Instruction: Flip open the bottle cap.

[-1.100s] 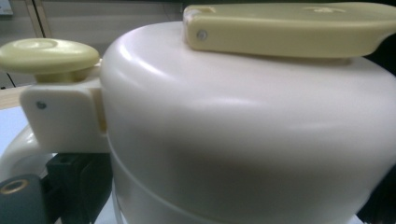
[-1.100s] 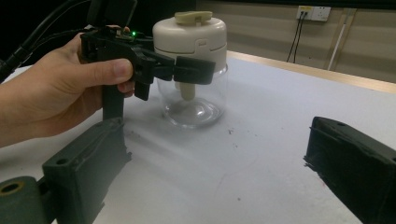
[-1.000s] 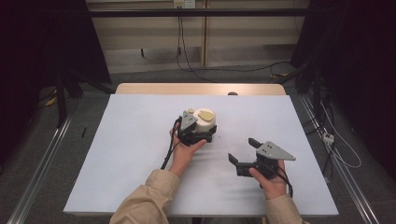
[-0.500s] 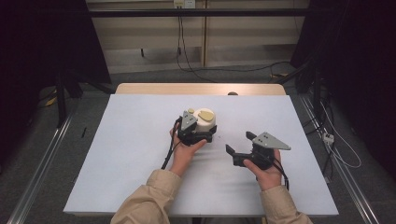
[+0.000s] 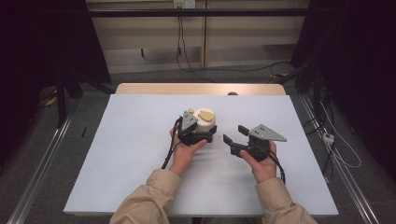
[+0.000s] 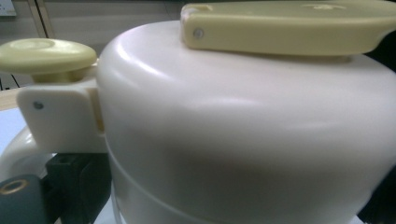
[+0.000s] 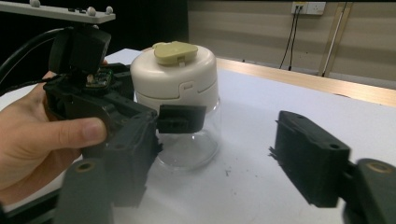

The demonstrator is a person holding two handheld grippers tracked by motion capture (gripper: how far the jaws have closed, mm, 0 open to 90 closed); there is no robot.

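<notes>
Gripping the clear glass jar with cream plastic lid (image 5: pixel 204 122) at mid-table, my left gripper (image 5: pixel 198 135) pinches its glass body below the lid. My right gripper (image 5: pixel 235 135), jaws spread and empty, sits just right of the upright jar, so I'd reach leftward for the lid.

A white-topped rectangular table (image 5: pixel 130 154) with a pale wooden far edge carries a clear-bodied jar with cream lid (image 5: pixel 204 122) near its middle.
</notes>
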